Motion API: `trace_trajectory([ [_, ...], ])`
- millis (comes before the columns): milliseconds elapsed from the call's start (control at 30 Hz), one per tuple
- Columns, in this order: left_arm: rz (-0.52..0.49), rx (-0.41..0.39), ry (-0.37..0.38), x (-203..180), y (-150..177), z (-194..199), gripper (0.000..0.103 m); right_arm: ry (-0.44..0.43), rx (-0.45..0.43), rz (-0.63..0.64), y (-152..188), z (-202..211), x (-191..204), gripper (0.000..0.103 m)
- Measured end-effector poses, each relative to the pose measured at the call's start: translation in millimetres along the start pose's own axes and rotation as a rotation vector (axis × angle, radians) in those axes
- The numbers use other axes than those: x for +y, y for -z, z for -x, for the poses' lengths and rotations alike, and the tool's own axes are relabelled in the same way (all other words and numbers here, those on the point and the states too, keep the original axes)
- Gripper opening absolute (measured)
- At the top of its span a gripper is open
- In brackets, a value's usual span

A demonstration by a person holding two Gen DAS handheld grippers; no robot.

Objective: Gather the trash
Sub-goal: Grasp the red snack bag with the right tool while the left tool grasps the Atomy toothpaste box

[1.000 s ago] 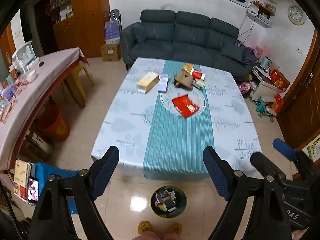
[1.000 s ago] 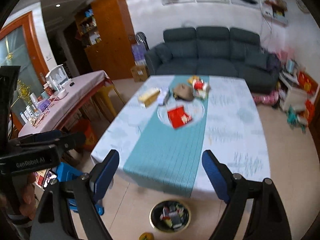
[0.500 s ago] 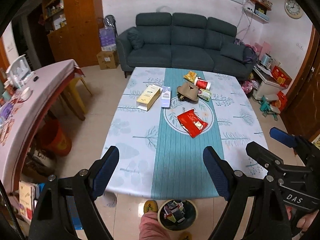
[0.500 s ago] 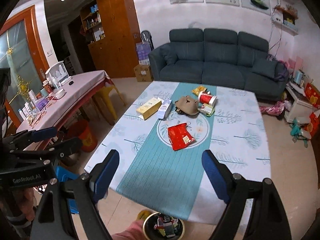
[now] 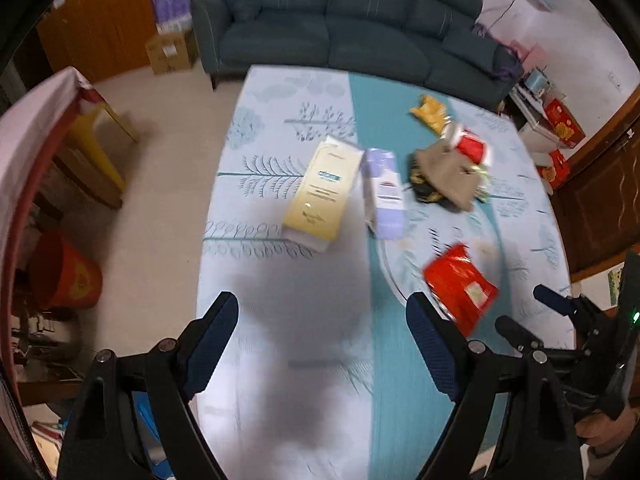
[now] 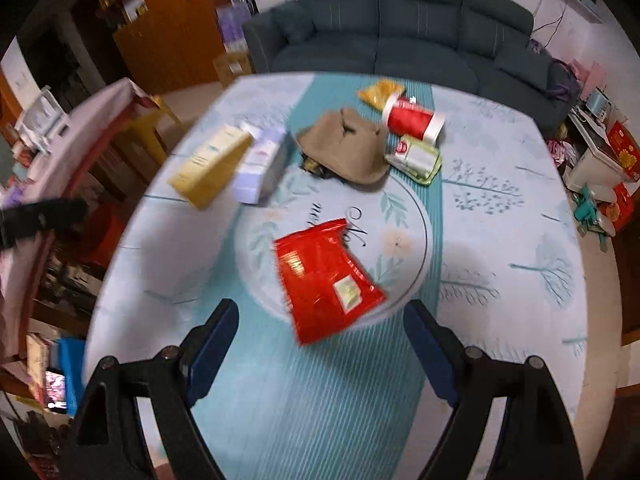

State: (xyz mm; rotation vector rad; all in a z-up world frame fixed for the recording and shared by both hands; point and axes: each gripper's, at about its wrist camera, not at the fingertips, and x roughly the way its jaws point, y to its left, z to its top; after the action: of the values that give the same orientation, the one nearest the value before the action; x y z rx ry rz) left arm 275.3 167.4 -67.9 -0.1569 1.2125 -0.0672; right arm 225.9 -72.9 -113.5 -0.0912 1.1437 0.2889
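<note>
Dark sofa (image 6: 404, 28) — white wall, pale tiled floor (image 5: 160, 168), wooden cabinet (image 6: 172, 12)

Counter (image 6: 520, 240) under a pale tree-print cloth, teal runner (image 6: 320, 400) down the middle. Lying on the round motif: red foil packet (image 6: 326, 276). Farther back, side by side and touching: yellow box (image 6: 208, 166) and lavender box (image 6: 262, 168). Next to them a tan paper bag (image 6: 346, 150), crumpled, over something dark. Beside the bag a red can (image 6: 412, 120) on its side, a green-edged packet (image 6: 416, 158), and behind both a yellow snack bag (image 6: 380, 92).
</note>
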Motion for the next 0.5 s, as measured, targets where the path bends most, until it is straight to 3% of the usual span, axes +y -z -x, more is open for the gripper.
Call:
trace_trajectory([
  [233, -0.038, 0.128, 0.064, 6, -48, -68, 0.085, 0.029, 0.105, 0.027, -11, -68, -5, 0.085],
  [433, -0.094, 0.182, 0.05, -2, -77, -102, 0.085, 0.055, 0.177, 0.058, -8, -97, -2, 0.085],
  [500, -0.111, 0.199, 0.041, -5, -84, -112, 0.085, 0.053, 0.158, 0.078, -9, -98, 2, 0.084],
])
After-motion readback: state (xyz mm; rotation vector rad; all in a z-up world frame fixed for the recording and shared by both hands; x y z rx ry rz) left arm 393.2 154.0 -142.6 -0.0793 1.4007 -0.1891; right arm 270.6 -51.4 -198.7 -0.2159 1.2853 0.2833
